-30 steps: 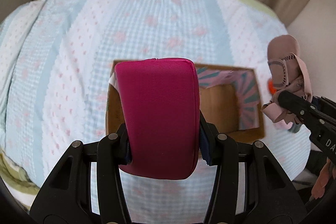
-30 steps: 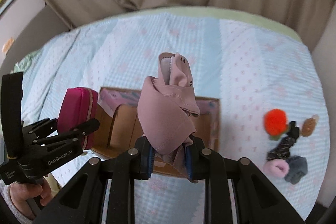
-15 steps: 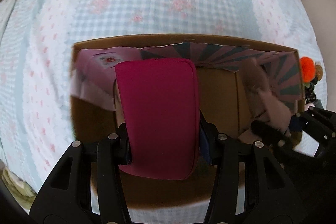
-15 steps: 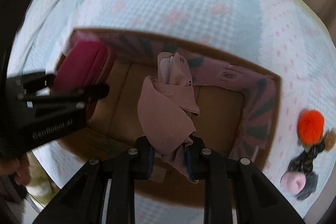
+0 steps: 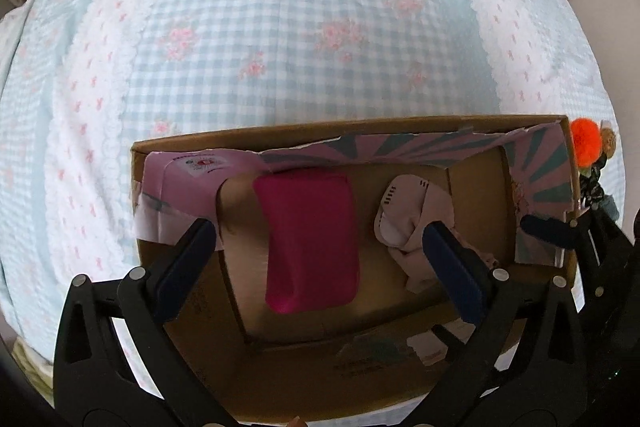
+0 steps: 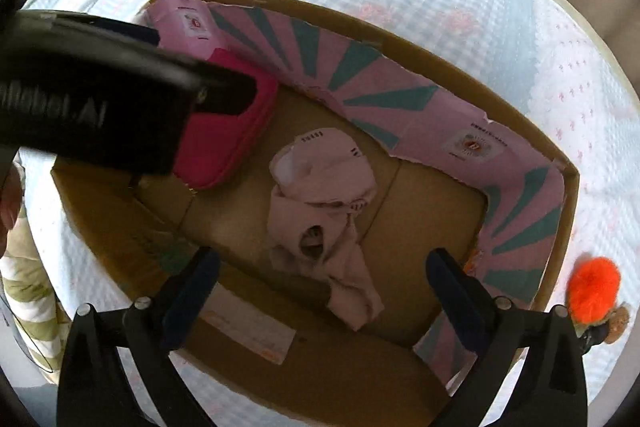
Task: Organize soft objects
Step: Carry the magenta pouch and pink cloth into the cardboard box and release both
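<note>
A: While checking both wrist cams, found left gripper (image 5: pixel 318 229) spread wide, pinching nothing. Same w/ right gripper (image 6: pixel 322 255): spread, nothing between the pads.

B: Located the magenta pouch (image 5: pixel 310 243)?

A: Yep. Spotted on the floor of the cardboard box (image 5: pixel 320 133), left of centre, free of both tongs. Spotted the pink garment (image 5: pixel 412 227) near, to the right, crumpled, also on the box floor. Looked apart from the pouch by a strip of bare cardboard.

B: Judged which step?

A: Put it at drop-off done for those two, so approx. partway thru the job. Noted more soft stuff outside the box on the bedspread (image 5: pixel 280 27), just beside the right-hand corner: orange pompom (image 6: pixel 594 283), plus a brown fuzzy bit & some dark hair ties, mostly hidden.

B: Needed next, prob.?

A: Prob. called for lifting right gripper clear of the box wall, swinging past that corner, then coming down over the pompom w/ jaws wide & pinching gently. Judged it fluffy, easy to squash or push away. Could have used left gripper to steady the box if nudged.
</note>
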The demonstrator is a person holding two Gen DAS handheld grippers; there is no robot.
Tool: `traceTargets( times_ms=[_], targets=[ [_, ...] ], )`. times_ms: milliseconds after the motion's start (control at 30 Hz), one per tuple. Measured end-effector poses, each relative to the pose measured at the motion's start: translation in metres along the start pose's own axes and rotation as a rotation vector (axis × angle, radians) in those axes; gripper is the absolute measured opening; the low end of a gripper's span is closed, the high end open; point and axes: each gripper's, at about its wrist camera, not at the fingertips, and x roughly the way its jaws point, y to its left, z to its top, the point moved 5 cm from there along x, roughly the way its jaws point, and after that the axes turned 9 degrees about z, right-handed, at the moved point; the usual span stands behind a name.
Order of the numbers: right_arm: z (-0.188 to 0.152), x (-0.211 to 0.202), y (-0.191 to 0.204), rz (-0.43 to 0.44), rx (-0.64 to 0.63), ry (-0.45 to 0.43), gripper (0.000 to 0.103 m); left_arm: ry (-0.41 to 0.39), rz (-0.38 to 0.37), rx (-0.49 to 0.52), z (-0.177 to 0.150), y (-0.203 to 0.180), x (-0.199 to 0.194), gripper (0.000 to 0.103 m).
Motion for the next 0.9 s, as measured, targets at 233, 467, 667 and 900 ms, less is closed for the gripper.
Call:
traceTargets(
  times_ms=[233, 467, 667, 900],
  targets=[
    [-0.007, -0.010, 0.005, -0.003, -0.008, -0.025, 0.103, -0.014, -0.018, -0.023, -0.001, 0.002, -0.011, 0.103],
    [-0.002, -0.043, 0.012, 0.002, 0.006, -0.061, 0.103, -0.061, -0.014, -0.036, -0.010, 0.005, -0.048, 0.103],
    [-0.007, -0.095, 0.026, -0.018, 0.019, -0.126, 0.103, -0.118, 0.005, -0.063, -0.024, 0.015, -0.094, 0.103],
    [-0.017, -0.165, 0.032, -0.041, 0.085, -0.241, 0.103, -0.203, 0.025, -0.105, -0.045, 0.024, -0.160, 0.103]
  ],
)
